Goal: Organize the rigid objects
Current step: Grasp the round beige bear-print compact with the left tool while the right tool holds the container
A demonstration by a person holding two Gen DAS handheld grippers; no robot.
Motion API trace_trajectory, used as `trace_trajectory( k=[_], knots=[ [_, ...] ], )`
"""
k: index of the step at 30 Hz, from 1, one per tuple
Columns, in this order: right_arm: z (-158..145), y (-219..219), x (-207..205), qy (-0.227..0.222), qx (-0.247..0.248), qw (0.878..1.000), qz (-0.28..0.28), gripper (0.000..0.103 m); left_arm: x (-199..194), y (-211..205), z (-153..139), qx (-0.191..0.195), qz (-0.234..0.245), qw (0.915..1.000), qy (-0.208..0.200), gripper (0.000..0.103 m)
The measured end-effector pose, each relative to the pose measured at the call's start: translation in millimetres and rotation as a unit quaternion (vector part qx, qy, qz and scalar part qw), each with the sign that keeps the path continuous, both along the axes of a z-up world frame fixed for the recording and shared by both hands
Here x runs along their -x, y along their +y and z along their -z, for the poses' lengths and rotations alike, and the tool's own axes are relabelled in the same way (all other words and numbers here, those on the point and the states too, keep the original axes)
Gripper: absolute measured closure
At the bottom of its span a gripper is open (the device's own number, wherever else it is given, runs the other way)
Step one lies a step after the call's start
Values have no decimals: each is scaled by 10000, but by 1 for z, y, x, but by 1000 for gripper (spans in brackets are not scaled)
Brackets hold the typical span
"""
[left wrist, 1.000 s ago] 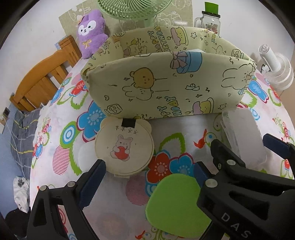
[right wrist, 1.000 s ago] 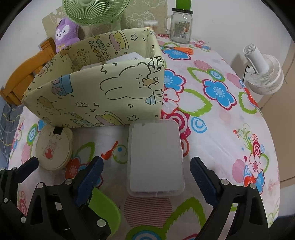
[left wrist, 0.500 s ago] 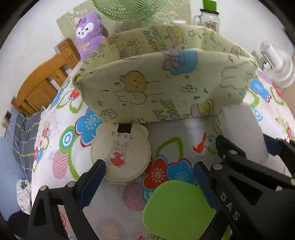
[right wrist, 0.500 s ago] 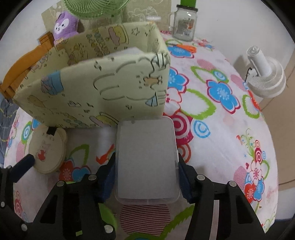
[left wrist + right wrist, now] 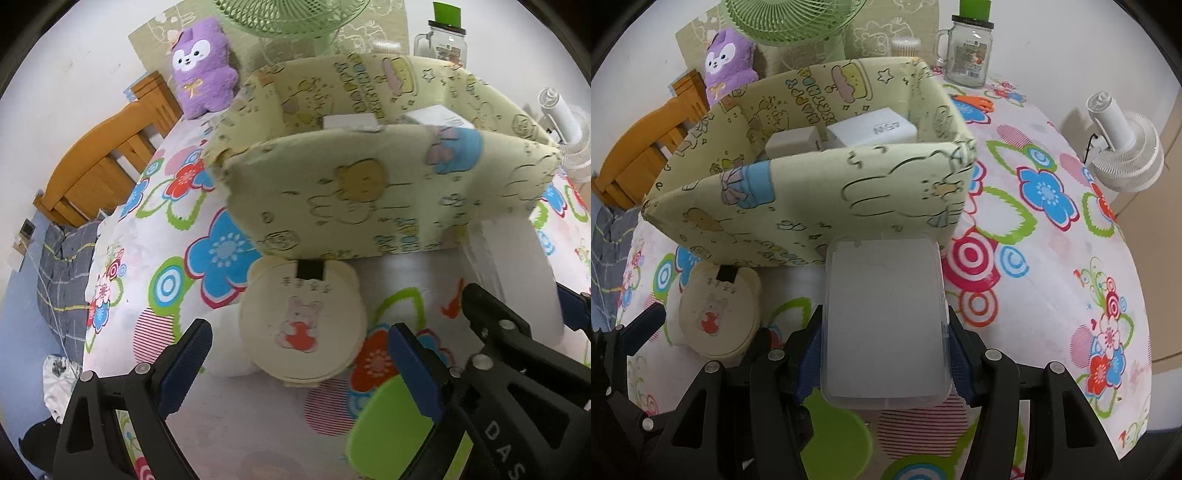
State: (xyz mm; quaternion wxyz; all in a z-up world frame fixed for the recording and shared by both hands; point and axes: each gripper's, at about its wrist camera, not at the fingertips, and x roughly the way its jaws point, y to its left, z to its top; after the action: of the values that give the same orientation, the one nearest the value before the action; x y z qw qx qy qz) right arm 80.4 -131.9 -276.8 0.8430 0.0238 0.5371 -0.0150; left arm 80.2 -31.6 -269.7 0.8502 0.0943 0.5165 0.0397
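Observation:
My right gripper (image 5: 884, 332) is shut on a clear flat plastic box (image 5: 884, 317), its blue pads pressing both long sides. The box's far end sits just before the front wall of a yellow-green cartoon fabric bin (image 5: 812, 206), which holds two white boxes (image 5: 871, 129). My left gripper (image 5: 300, 330) is open, its fingers either side of a round cream case (image 5: 303, 325) with a bunny print that lies on the cloth below the bin (image 5: 369, 192). A green disc (image 5: 388, 432) lies under its right finger. In the left wrist view the clear box (image 5: 517, 266) shows at the right.
A floral tablecloth (image 5: 1052, 258) covers the round table, which drops off at the right. Behind the bin stand a purple plush (image 5: 727, 62), a green fan (image 5: 790, 18) and a glass jar (image 5: 967, 55). Orange scissors (image 5: 975, 101) and a white fan (image 5: 1123, 147) are at the right. A wooden chair (image 5: 103, 170) stands to the left.
My right gripper's jaws closed from wide open onto the clear box. Both grippers then moved a little toward the bin; the left stayed open and the round case now lies between its fingers.

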Motion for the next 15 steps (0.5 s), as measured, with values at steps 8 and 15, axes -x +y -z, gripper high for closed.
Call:
trace_trajectory(
  k=[8, 15],
  knots=[
    [6, 6, 4, 151, -104, 9993, 333, 41, -1, 10, 7, -56, 175, 9998, -109, 6],
    [9, 5, 8, 213, -13, 9987, 464, 41, -5, 2, 11, -278, 371, 9988, -147, 9]
  ],
)
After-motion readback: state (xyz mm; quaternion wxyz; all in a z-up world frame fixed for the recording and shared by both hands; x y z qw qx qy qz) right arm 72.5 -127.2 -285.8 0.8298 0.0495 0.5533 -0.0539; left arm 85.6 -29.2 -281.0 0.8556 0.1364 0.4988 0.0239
